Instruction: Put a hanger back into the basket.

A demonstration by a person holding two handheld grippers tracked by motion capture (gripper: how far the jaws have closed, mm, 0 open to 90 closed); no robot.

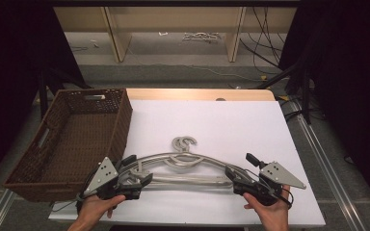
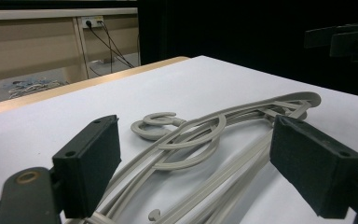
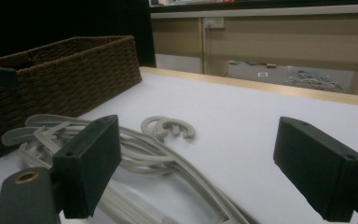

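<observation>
The hangers (image 1: 183,161) lay on the white table (image 1: 250,125), in front of the person, with their long axis going from left to right. They were stacked, and I could count at least two hooks at the middle; the exact number I cannot tell.

The left gripper (image 1: 136,179) was at the left end of the hangers and the right gripper (image 1: 236,180) was at the right end, so each hand was equally near to its own end. In both gripper views the jaws stood wide apart, released, with the grey bars between them but not squeezed.

One brown basket (image 1: 72,139) stood just beside the left end, on the left edge of the table.
</observation>
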